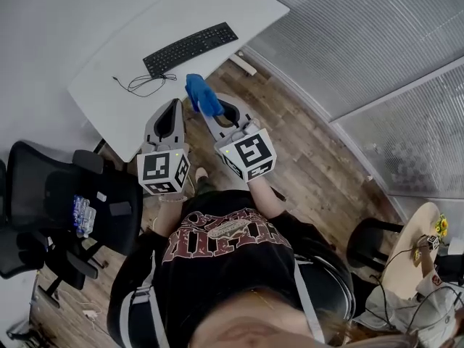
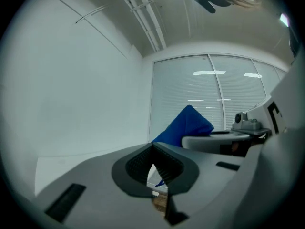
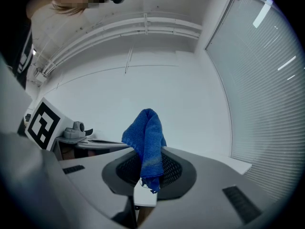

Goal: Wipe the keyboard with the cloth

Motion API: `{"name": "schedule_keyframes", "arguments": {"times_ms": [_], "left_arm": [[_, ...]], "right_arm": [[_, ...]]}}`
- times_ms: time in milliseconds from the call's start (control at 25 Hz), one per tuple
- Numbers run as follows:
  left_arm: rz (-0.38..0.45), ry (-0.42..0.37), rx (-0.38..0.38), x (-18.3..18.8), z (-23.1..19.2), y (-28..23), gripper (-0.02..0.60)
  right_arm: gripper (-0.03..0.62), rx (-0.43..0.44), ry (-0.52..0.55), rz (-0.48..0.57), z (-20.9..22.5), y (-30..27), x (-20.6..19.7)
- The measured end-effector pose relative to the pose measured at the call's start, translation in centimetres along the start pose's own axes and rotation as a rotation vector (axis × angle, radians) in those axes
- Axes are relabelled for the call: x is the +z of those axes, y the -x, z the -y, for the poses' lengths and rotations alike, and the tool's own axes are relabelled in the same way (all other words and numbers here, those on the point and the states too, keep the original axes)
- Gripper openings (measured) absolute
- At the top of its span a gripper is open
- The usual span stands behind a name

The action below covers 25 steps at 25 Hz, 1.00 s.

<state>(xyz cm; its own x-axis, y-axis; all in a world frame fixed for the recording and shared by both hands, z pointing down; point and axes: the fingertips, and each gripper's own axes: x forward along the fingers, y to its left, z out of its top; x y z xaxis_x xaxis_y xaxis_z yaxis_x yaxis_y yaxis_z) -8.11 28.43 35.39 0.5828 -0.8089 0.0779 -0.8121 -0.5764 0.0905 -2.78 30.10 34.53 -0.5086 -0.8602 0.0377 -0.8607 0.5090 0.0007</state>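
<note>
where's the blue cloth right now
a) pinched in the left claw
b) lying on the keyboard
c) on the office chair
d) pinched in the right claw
d: the right gripper view shows the cloth clamped between the jaws of the right claw, and the head view shows it held apart from the keyboard.

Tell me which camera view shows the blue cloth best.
The right gripper view: the blue cloth fills the centre, pinched between the jaws of the right gripper, weave visible. The head view shows it small, bunched at that gripper's tip. The left gripper view shows only one corner behind the right gripper.
</note>
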Motion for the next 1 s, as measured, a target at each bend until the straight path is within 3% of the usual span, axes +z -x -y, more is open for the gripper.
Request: {"name": "schedule_keyframes", "arguments": {"times_ms": [520,1000], "left_arm": [[-0.012,0.007,-0.052,0.0,-7.3,-5.4,0.035],[-0.017,0.017,-0.111,0.1,-10.2,-10.0,0.035]], "right_arm": [[0.055,-0.023,0.002,-0.021,1.4,-9.2,-0.6],[0.057,-0.06,-0.002,-0.05,3.6,-13.6,-1.3]]}}
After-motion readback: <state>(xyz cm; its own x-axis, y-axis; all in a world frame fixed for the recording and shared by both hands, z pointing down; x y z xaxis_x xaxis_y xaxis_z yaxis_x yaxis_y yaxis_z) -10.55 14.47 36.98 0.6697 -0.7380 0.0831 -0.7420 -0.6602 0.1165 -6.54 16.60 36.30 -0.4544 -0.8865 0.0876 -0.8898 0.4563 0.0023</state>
